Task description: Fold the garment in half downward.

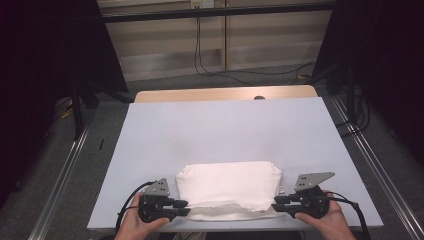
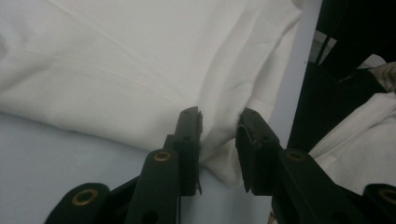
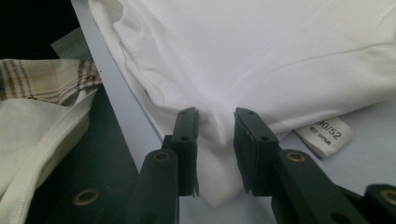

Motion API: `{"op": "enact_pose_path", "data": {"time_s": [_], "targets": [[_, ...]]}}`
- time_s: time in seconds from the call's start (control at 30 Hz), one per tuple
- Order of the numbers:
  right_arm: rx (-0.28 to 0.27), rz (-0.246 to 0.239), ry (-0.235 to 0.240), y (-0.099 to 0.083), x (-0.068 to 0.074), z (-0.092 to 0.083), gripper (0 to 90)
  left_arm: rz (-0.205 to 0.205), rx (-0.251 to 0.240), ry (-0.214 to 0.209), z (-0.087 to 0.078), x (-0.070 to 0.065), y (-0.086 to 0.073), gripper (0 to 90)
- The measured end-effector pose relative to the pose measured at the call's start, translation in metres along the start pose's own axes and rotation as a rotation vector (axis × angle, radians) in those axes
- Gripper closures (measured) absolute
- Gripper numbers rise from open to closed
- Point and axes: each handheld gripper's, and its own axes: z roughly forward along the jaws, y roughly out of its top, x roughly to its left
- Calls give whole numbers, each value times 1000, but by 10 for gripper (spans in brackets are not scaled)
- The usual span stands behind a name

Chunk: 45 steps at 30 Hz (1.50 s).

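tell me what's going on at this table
A person holds a hand-held gripper in each hand at the near corners of a folded white garment on the pale board. The left hand-held gripper and right hand-held gripper each have cloth between slightly parted jaws, apparently not clamped.

My left hand (image 1: 137,222) wraps left gripper (image 1: 184,207) at near left, jaws level, pointing inward to right. My right hand (image 1: 322,220) wraps right gripper (image 1: 278,203) at near right, jaws level, pointing inward to left. Grippers face each other, well apart. Grey three-cornered plate up on each. Left gripper view: my jaws parted, gap between pads, no squeeze. Right gripper view: same, jaws parted, pads apart. Forearms enter from bottom edge.
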Motion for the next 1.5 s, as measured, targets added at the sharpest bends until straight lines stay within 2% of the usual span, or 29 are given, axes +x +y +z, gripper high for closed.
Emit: {"op": "enact_pose_path", "data": {"time_s": [0.07,0.17,0.23,0.3,0.37,0.53,0.7,0.77,0.93,1.03,1.1,1.27,1.37,1.43,1.5], "targets": [[8,10,-6,0,-1,1,610,-7,-9,-13,0,0,0,659],[3,19,-4,0,-1,1,586,-11,-20,-12,1,-2,0,605],[3,27,-7,-1,-2,1,519,-18,-20,-11,1,-1,0,583],[8,40,-19,-1,-3,1,503,-26,-26,-11,1,0,0,566],[1,41,-19,-1,-4,0,469,-26,-32,3,0,0,0,492],[-7,63,-45,-1,-5,0,372,-32,-56,22,-1,0,0,419],[-28,81,-55,-2,-8,-1,301,-61,-96,50,-3,3,0,259],[-46,88,-60,-1,-8,-2,276,-72,-99,54,-2,4,-1,239],[-67,119,-85,-2,-12,-4,182,-85,-113,85,-3,7,0,139],[-87,131,-100,-1,-14,-5,143,-86,-144,126,-4,9,0,107],[-103,137,-113,-1,-15,-6,130,-103,-172,134,-6,10,0,80],[-166,150,-150,0,-18,-10,66,-104,-207,164,-8,13,0,76],[-206,149,-177,0,-19,-13,34,-103,-252,206,-11,14,-1,60],[-225,153,-198,-1,-20,-15,48,-100,-275,237,-14,16,-3,54],[-240,171,-220,-1,-21,-17,65,-116,-312,257,-17,18,-4,46]]}}
